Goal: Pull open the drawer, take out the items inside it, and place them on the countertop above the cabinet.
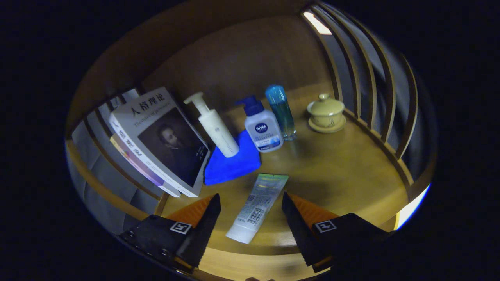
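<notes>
**A:** What's nearest the lens?

**B:** The gripper, its two fingers spread wide apart and gripping nothing. A squeeze tube lies flat between them on the wooden countertop. Its white cap end points back toward the camera and its green end points away, past the fingertips. Neither finger touches it; there is clear wood on both sides.

**A:** And beyond the fingers?

**B:** A blue cloth lies just ahead and slightly left of the tube's far end. A white pump bottle stands tilted on the cloth. Just right of it is a white bottle with a dark blue pump top, its base at the cloth's edge. Close behind that one stands a clear blue bottle. Further right, well apart from the bottles, a yellowish lidded cup sits on its saucer.

**A:** Left side?

**B:** Books, leaning against the slatted railing. I count two for certain: a white one with a portrait on the cover, and another under it. There might be a third spine behind them, but I cannot tell.

**A:** So the count?

**B:** One tube, three bottles, one cloth, one cup with saucer, at least two books. Slats also run along the right side, and a wooden panel closes the back.
</notes>
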Action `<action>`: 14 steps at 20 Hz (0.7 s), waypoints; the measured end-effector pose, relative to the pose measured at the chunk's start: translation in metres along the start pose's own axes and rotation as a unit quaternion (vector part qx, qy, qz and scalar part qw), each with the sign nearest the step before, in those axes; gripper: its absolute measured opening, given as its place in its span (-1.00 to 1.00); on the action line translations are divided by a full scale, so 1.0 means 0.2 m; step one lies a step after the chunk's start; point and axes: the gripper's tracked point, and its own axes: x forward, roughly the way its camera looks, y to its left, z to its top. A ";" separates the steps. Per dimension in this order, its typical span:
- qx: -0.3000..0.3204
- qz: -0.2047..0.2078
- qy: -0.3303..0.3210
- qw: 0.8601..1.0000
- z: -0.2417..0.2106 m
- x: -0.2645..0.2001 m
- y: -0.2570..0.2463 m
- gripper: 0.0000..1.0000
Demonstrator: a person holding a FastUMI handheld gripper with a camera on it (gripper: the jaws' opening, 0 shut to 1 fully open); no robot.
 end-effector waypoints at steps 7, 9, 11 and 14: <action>-0.110 -0.013 -0.136 0.985 0.05 -0.45 0.08 0.95; -0.116 -0.008 -0.166 0.979 0.02 -0.58 0.12 0.95; -0.127 -0.009 -0.188 0.974 -0.04 -0.69 0.14 0.95; -0.153 -0.026 -0.220 0.963 -0.11 -0.84 0.13 0.95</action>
